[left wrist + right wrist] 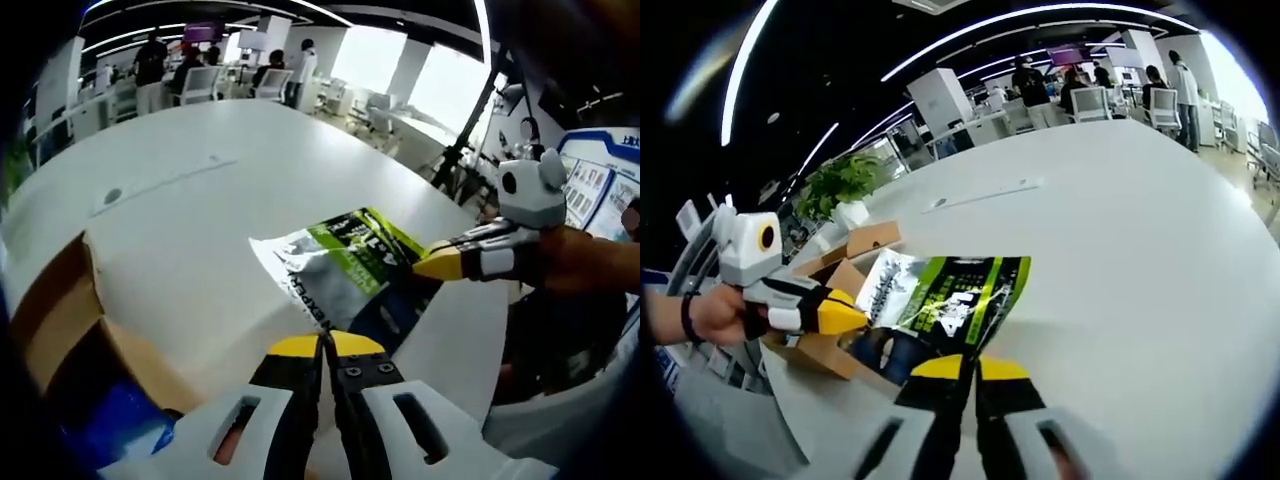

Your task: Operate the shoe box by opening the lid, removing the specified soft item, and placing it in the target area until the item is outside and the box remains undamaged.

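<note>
A soft pouch (340, 265), silver, green and black with printed lettering, hangs just over the white table (200, 170). My left gripper (325, 345) is shut on its near edge. In the left gripper view my right gripper (432, 264) comes in from the right, shut on the pouch's far corner. In the right gripper view the pouch (945, 295) lies ahead of my right gripper (970, 368), which is shut on its near edge, while my left gripper (852, 312) pinches its left side. The brown cardboard shoe box (60, 320) stands open at the left, also seen as the box (845, 262) behind the pouch.
Something blue (110, 430) shows inside the box. The table (1140, 230) stretches wide beyond the pouch. A potted plant (845, 180) stands past the box. Chairs and people (200, 70) are at the table's far end, and a tripod (465, 140) stands off its right edge.
</note>
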The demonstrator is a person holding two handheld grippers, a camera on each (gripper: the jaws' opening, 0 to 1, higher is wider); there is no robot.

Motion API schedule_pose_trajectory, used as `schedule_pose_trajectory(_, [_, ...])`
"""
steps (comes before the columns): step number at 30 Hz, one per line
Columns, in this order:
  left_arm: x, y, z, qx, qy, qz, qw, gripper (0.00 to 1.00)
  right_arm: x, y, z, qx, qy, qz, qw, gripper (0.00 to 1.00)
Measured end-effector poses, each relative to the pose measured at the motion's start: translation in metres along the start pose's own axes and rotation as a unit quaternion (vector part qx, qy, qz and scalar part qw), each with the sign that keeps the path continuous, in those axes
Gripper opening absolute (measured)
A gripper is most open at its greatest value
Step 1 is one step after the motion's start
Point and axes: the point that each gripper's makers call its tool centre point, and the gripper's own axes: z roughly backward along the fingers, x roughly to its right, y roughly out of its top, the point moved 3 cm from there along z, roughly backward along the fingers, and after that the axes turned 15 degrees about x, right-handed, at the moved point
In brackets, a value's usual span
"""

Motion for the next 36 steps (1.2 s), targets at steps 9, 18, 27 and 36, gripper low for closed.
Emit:
schedule_pose_trajectory(9, [-0.005,-0.002,-0.007,-0.013,0.005,-0.011,0.9998,0.0,0.006,-0.003,-0.008,-0.005,0.002,-0.002,1.0,0.0])
schedule_pose_trajectory(18, [-0.012,-0.003,-0.014,-0.021,0.011,-0.01,0.9997,0.0,0.009,-0.004,-0.012,-0.009,0.003,-0.003,0.9999,0.0])
schedule_pose_trajectory(27, [-0.015,-0.005,-0.019,-0.029,0.012,-0.013,0.9994,0.0,0.013,-0.009,-0.017,-0.018,0.004,-0.003,0.9998,0.0])
schedule_pose_trajectory(36, [-0.016,-0.008,-0.025,-0.042,0.017,-0.024,0.9987,0.0,0.017,-0.011,-0.021,-0.025,0.005,-0.003,0.9997,0.0])
